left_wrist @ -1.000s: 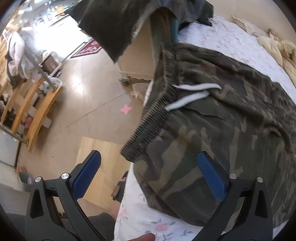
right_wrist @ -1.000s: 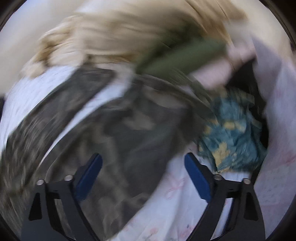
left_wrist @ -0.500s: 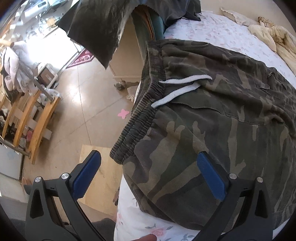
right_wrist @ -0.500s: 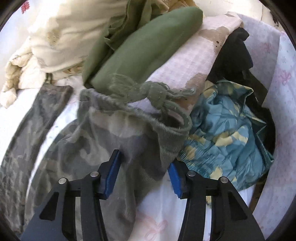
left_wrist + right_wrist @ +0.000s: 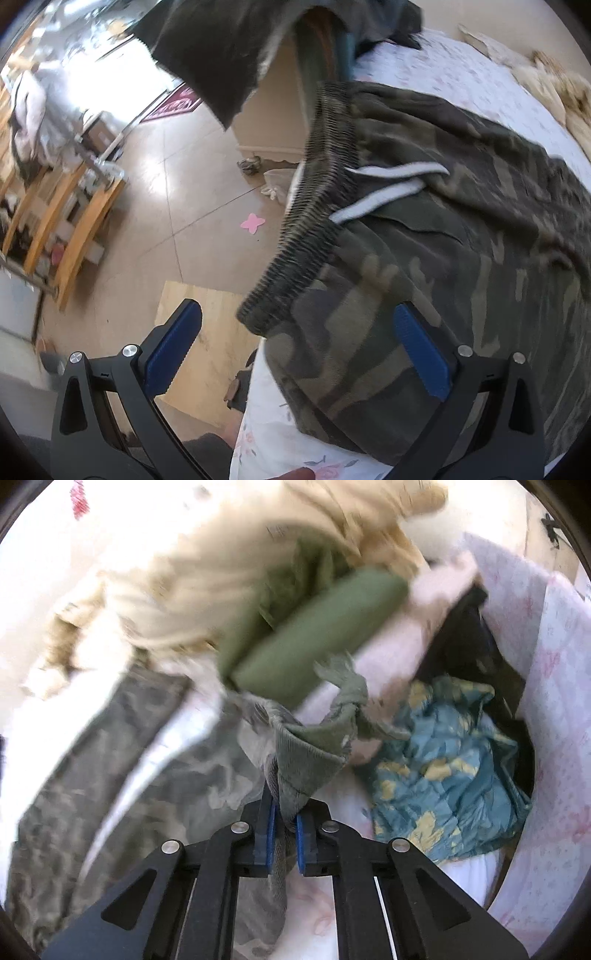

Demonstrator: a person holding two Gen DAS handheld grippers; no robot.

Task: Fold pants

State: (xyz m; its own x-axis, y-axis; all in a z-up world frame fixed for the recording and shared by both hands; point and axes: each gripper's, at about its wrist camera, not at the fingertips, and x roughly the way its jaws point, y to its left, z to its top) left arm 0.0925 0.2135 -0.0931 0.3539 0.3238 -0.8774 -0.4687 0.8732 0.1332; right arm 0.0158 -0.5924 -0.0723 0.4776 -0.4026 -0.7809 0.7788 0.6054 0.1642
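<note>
The biggest risk sits at the right hand-held gripper (image 5: 284,834): its jaws are closing on a bunched pinch of the leg cuff (image 5: 306,764) of the camouflage pants (image 5: 424,258), and the cloth between the blue pads is a thin, twisted fold. If that pinch is shallow, the cuff could slide out once the leg is lifted and carried toward the waistband (image 5: 314,206), dropping the leg in a crooked heap. The cuff's knotted tie (image 5: 351,698) lies close to a green garment (image 5: 317,646) and a blue patterned cloth (image 5: 443,768) to the right, so a hasty pull could snag the tie or drag neighbouring laundry along. A 2nd risk is at the near left: the waistband hangs partly over the edge of the bed (image 5: 266,435), above the floor (image 5: 192,192), and a tug from the leg end could shift the whole garment or wrinkle the fold line.

The left hand-held gripper (image 5: 295,350) hovers with its jaws spread wide, holding nothing; the hip of the pants lies between and beyond its pads, untouched as far as I can tell. The pants themselves are spread across the floral bed sheet, waistband at the near left edge, legs running to the far right.
</note>
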